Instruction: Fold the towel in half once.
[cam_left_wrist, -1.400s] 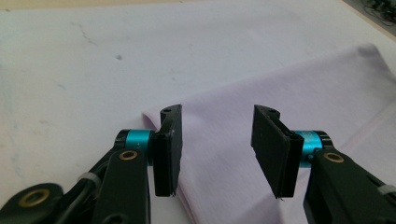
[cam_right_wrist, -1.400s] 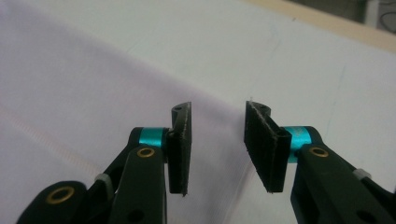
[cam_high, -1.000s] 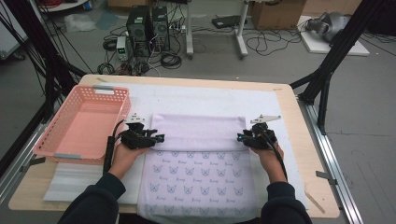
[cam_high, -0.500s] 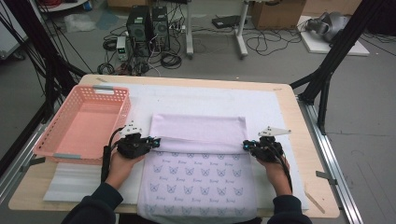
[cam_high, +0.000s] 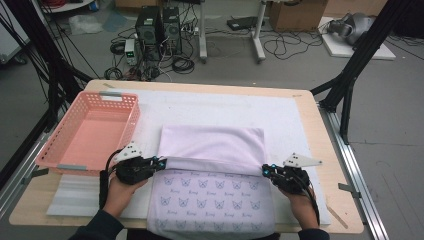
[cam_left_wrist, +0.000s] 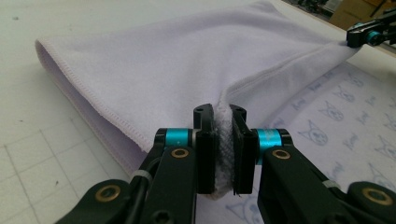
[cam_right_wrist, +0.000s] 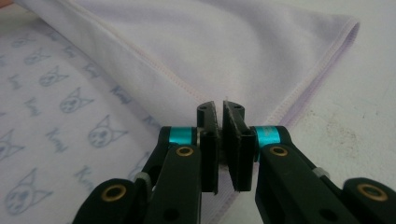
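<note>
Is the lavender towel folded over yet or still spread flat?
Partly folded. The lavender towel has its far part doubled back, plain side up, over the cat-printed side; the near printed part lies flat on the table.

Wooden table (cam_high: 320, 117) under white mat (cam_high: 210, 107), basket (cam_high: 92, 131), towel (cam_high: 212, 145)

Towel (cam_high: 212, 145): soft lilac cloth, matt, fine napped pile, stitched hem along its edges; underside paler with printed cat faces. Left gripper (cam_left_wrist: 224, 123) and right gripper (cam_right_wrist: 220, 116): black matt plastic jaws, glossy turquoise metal collars, brass-coloured rivets; the pads looked rubbery. Basket (cam_high: 127, 112): pink moulded plastic, latticed walls, slight sheen. Mat (cam_high: 280, 107): white, matt, faintly gridded, a little scuffed. Table (cam_high: 330, 150): pale wood, smooth.
</note>
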